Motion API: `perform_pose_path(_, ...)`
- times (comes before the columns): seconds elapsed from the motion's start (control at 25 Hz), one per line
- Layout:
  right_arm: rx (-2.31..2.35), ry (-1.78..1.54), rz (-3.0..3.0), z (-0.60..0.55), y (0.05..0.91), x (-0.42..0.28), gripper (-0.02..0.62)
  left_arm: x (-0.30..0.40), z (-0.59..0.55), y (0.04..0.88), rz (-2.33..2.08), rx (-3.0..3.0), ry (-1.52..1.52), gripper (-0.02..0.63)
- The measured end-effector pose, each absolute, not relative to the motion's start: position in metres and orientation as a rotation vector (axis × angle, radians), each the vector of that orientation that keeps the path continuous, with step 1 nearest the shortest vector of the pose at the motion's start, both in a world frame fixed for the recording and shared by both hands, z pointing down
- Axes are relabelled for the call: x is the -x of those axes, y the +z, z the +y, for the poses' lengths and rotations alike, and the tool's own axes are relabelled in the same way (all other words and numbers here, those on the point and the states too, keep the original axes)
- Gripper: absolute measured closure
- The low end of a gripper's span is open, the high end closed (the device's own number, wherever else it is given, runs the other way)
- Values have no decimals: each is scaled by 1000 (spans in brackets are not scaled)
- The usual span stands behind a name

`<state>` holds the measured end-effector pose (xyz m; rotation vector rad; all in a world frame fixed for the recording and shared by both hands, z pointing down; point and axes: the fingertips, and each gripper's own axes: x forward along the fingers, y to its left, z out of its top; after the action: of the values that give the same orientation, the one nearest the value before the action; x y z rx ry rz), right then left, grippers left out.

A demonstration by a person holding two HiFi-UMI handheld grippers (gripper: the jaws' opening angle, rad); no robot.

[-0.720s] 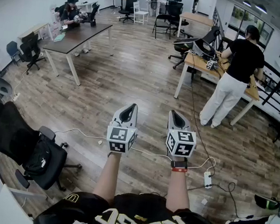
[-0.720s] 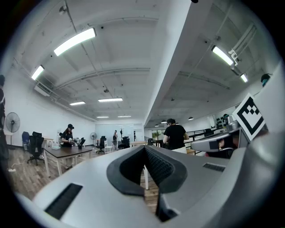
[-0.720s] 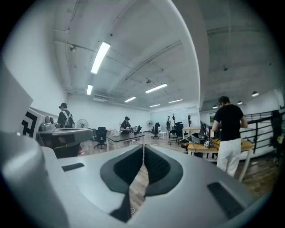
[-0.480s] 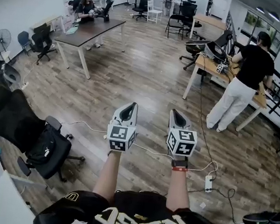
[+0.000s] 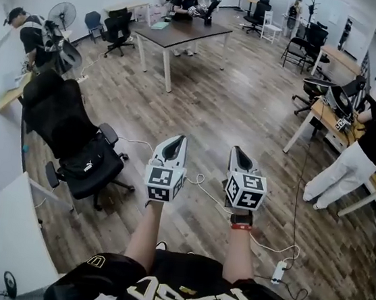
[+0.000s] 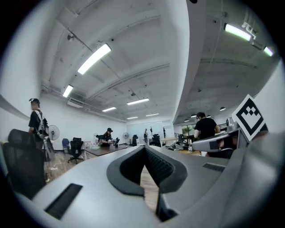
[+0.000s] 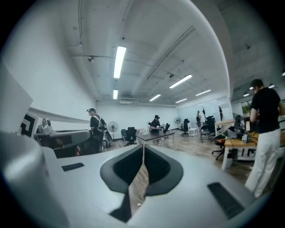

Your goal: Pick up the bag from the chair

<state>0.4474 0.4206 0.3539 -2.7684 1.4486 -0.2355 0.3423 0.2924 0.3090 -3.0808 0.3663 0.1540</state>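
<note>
A black bag (image 5: pixel 88 165) with a small white logo lies on the seat of a black office chair (image 5: pixel 55 115), at the left of the head view. My left gripper (image 5: pixel 173 140) and right gripper (image 5: pixel 237 150) are held side by side over the wooden floor, to the right of the chair and well apart from it. Both are shut with nothing between the jaws. The left gripper (image 6: pixel 144 148) looks level across the room, and so does the right gripper (image 7: pixel 143 146); neither gripper view shows the bag.
A dark table (image 5: pixel 182 33) stands ahead with a seated person behind it. A desk (image 5: pixel 333 120) and a standing person (image 5: pixel 368 151) are at the right. Another person (image 5: pixel 31 33) stands far left. A white cable (image 5: pixel 201 185) and power strip (image 5: pixel 280 273) lie on the floor.
The head view has swung to the left, so the chair with the bag now sits higher and closer to the grippers. Both grippers keep the same pose and stay shut.
</note>
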Motion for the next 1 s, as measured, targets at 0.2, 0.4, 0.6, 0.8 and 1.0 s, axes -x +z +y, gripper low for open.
perform_pose_path(0.2,2623,-274,1745,354,368,-405,578,-273,251,319,687,3022,118,591)
perform_pose_path(0.4,2426,-255,2071,270,368,-333,577,-181,197,322,1043,2924,138,591)
perform_pose_path(0.6,2190,-257,2371,193,381,-237,577,-79,156,335,1361,2801,143,592)
perform_pose_path(0.8,2001,-265,2571,133,393,-148,574,9,121,346,1570,2696,151,592)
perform_pose_path(1.0,1855,-279,2703,82,401,-74,574,70,90,356,1690,2630,120,591)
